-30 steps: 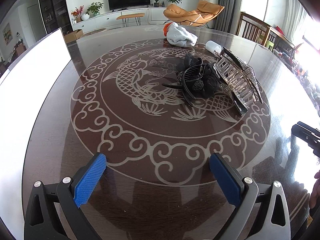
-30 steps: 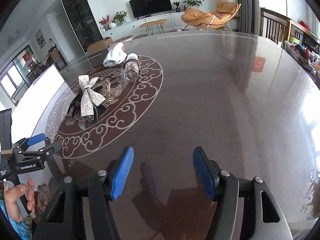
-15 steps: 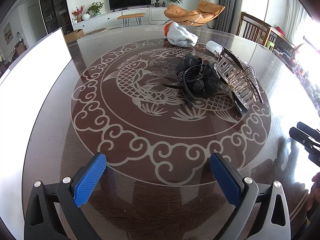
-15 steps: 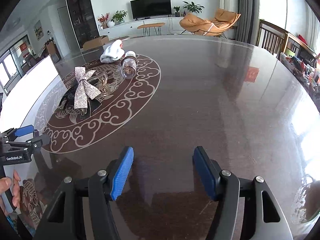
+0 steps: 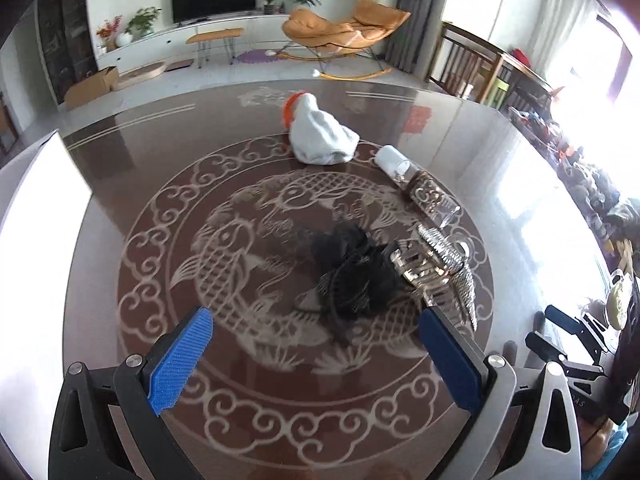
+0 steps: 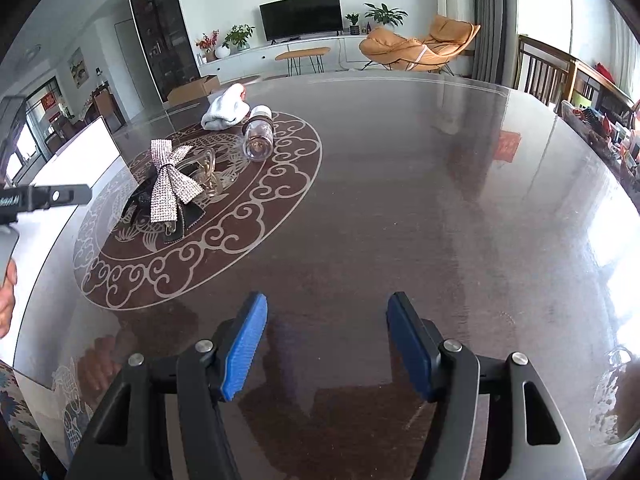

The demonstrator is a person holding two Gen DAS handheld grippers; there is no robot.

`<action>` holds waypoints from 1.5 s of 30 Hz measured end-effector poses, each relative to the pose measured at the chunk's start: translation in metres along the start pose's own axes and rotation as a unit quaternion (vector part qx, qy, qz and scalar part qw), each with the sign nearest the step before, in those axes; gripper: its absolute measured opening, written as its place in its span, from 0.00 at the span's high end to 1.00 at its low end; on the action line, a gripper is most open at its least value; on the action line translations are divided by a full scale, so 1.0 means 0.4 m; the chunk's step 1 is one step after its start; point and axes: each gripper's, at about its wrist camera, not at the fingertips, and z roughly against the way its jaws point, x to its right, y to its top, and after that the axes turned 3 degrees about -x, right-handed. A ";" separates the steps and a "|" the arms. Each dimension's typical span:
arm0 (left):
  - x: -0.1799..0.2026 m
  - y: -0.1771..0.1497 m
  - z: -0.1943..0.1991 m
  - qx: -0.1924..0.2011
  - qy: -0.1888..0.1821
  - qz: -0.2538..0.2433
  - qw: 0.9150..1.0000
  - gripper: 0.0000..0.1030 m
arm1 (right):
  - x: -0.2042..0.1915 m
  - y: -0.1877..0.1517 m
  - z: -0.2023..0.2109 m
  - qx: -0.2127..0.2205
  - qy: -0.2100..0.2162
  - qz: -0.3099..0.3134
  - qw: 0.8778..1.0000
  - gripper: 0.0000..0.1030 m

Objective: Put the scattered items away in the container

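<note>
A pile of hair accessories lies on the round patterned table: black fabric clips (image 5: 352, 276), a silver rhinestone claw clip (image 5: 436, 272) and a rhinestone bow (image 6: 170, 182). Behind them a glass jar (image 5: 424, 188) (image 6: 259, 136) lies on its side next to a white cloth (image 5: 320, 136) (image 6: 226, 114). My left gripper (image 5: 316, 356) hovers open just short of the black clips, nothing between its pads. My right gripper (image 6: 326, 344) stands open over bare table, far right of the pile. A glass container (image 6: 614, 396) shows at the lower right edge.
A white panel (image 5: 36, 216) (image 6: 68, 160) lies along the table's left side. The left gripper's tip (image 6: 44, 198) and a hand (image 6: 6, 300) show at the left edge of the right wrist view. Chairs and clutter stand beyond the table's right rim.
My left gripper has moved forward and up towards the pile, which now sits just beyond its fingertips. The right gripper has stayed in place, still open.
</note>
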 end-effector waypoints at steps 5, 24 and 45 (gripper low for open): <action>0.084 0.059 -0.143 -0.069 0.066 -0.131 0.987 0.00 | 0.001 -0.001 0.001 0.001 0.005 -0.004 1.000 0.37; -0.065 -0.036 -0.094 -0.056 0.056 0.040 0.996 0.60 | 0.014 0.000 0.002 0.005 0.024 -0.017 1.000 0.37; -0.078 -0.327 0.027 0.002 0.091 0.079 0.993 0.58 | -0.273 0.286 -0.228 -0.090 0.082 0.076 0.990 0.37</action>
